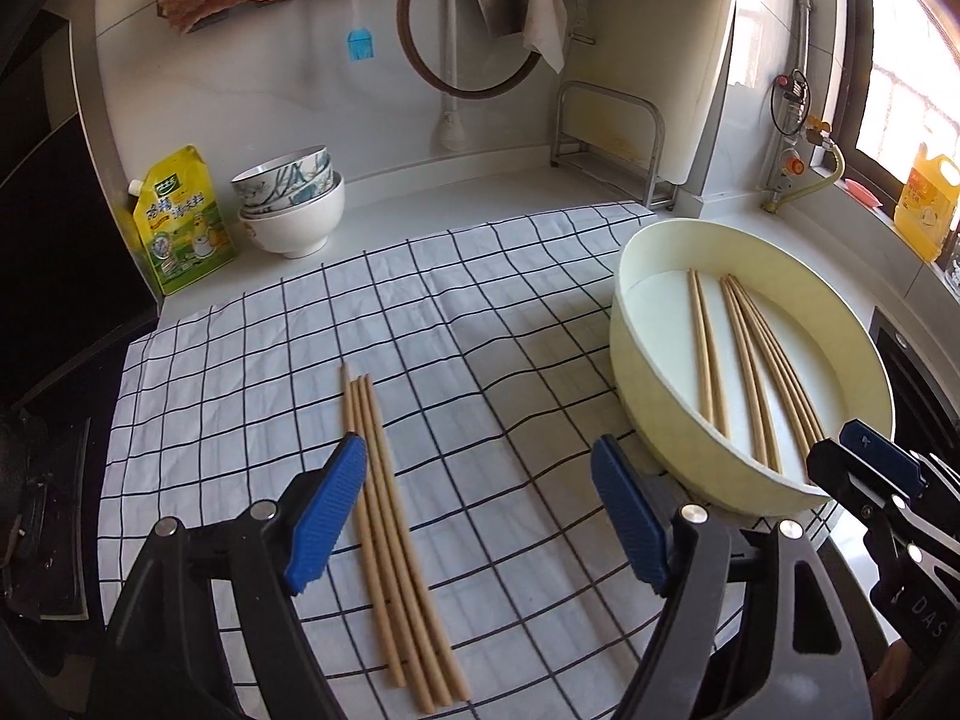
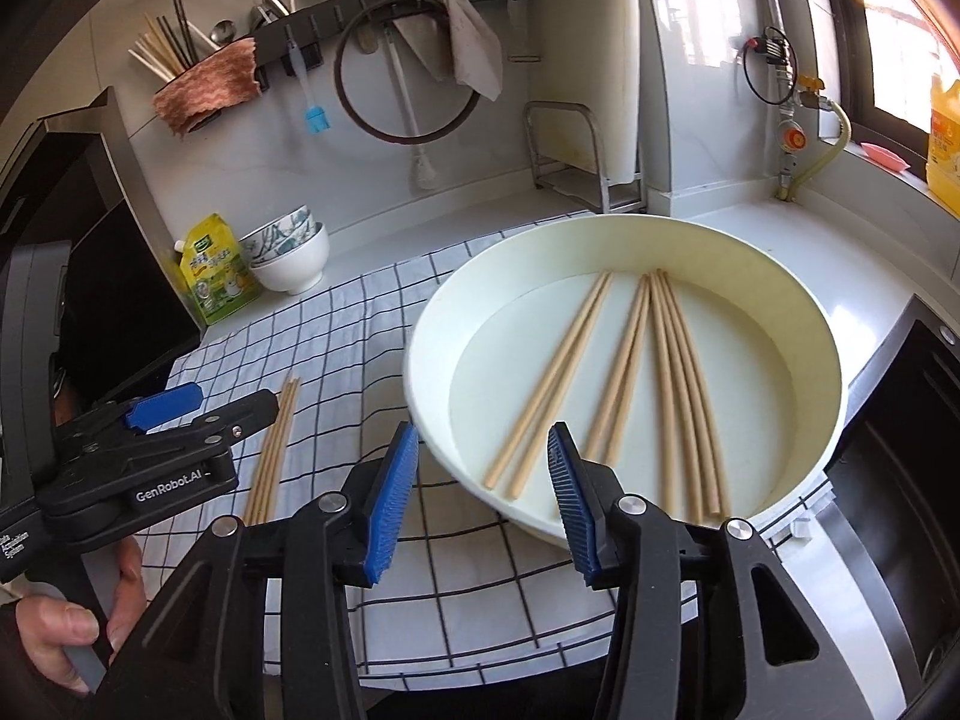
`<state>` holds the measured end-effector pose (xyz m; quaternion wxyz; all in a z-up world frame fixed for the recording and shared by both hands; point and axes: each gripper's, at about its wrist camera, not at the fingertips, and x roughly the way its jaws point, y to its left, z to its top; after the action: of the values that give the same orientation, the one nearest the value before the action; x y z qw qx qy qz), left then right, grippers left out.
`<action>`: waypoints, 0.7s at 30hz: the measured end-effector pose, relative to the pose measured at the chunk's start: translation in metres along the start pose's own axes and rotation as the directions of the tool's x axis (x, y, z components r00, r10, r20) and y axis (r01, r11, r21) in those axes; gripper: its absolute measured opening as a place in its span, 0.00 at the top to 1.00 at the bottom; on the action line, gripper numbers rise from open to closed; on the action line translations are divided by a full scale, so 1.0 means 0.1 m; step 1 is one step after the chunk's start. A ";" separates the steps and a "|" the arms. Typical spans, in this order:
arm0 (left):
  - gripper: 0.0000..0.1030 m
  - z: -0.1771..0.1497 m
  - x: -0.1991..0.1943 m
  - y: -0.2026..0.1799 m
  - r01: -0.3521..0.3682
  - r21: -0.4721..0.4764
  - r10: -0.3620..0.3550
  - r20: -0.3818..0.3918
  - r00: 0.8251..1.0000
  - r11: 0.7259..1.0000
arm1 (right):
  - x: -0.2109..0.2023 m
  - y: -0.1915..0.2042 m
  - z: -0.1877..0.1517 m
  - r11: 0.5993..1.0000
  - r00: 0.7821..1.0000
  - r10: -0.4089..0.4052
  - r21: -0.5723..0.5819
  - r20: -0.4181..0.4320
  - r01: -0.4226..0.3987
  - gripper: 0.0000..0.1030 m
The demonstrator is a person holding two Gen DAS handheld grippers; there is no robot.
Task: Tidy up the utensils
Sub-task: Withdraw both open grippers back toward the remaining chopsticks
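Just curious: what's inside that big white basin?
The basin holds loose chopsticks, about eight, lying flat on its floor: one pair set apart, the rest fanned out. The near wall hides their near ends from the left camera. Nothing else shows inside.

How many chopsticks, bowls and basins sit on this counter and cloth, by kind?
Chopsticks on the checked cloth, lying loose: 4
Chopsticks in the basin: 8
Stacked bowls: 2
Basin: 1
Total: 15
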<state>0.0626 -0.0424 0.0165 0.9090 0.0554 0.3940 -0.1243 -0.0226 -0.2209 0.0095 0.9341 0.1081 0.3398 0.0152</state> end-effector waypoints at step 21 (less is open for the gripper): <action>0.21 -0.53 0.11 1.01 -0.125 -0.162 0.113 -0.085 0.990 0.979 | 0.47 0.90 -0.20 0.982 0.988 0.114 -0.142 -0.104 -0.128 0.49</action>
<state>0.0601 0.0634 -0.0275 0.9007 0.0072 0.4331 -0.0340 0.0046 -0.1243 -0.0157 0.9196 0.0582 0.3747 0.1025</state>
